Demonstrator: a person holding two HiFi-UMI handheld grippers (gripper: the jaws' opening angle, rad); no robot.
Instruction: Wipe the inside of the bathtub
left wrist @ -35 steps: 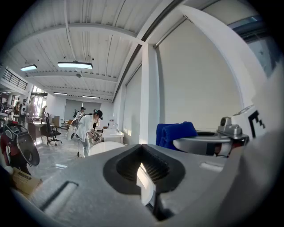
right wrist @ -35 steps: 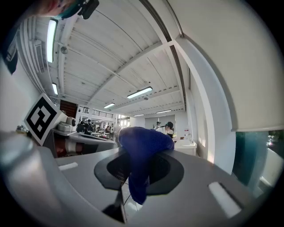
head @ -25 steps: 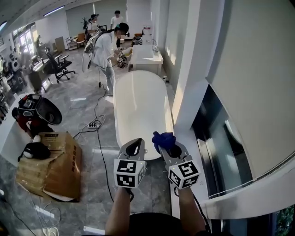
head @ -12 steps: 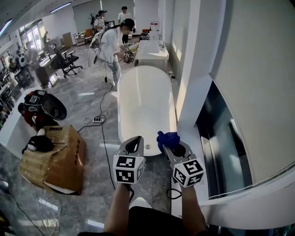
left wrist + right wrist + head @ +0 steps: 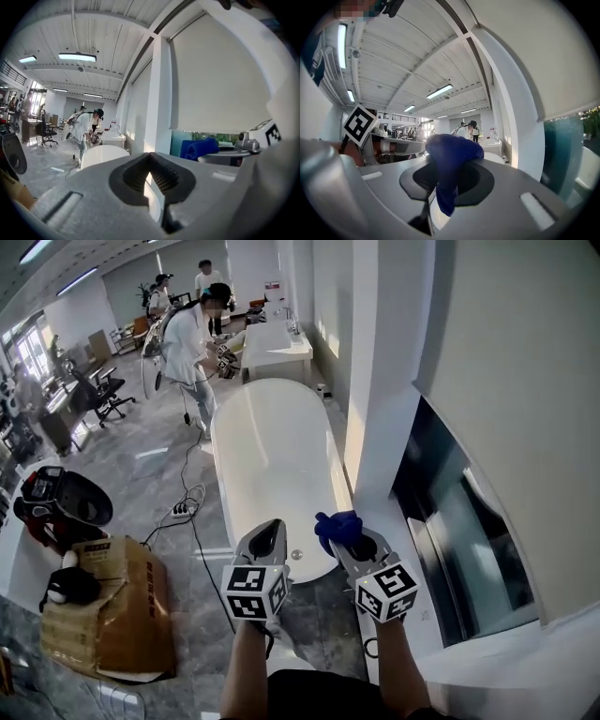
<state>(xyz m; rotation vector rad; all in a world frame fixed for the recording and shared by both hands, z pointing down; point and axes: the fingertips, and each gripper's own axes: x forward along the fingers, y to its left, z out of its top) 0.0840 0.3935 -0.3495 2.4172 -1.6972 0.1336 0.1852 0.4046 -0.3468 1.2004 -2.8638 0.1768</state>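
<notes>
**Blue cloth clamped in the right tongs, short of the tub**

The right tongs [image 5: 440,185] are closed on a blue cloth [image 5: 451,157]. The cloth is bunched over the top of the jaws, and a fold of it hangs down through the gap between them. In the head view the cloth [image 5: 337,524] sits at the tip of these tongs [image 5: 343,532], level with the near rim of the bathtub.

The left tongs [image 5: 151,161] are closed with nothing between the jaws. They are held beside the right pair, close to it but not touching.

Both forearms [image 5: 246,667] reach forward from the bottom of the head view, roughly parallel, with the marker cubes facing up.

The white bathtub [image 5: 272,451] stands on the grey floor [image 5: 141,474] ahead of both tongs, its long side running along the white wall. Neither pair is inside it or touching it. A person in white [image 5: 183,343] bends over at its far end.
</notes>
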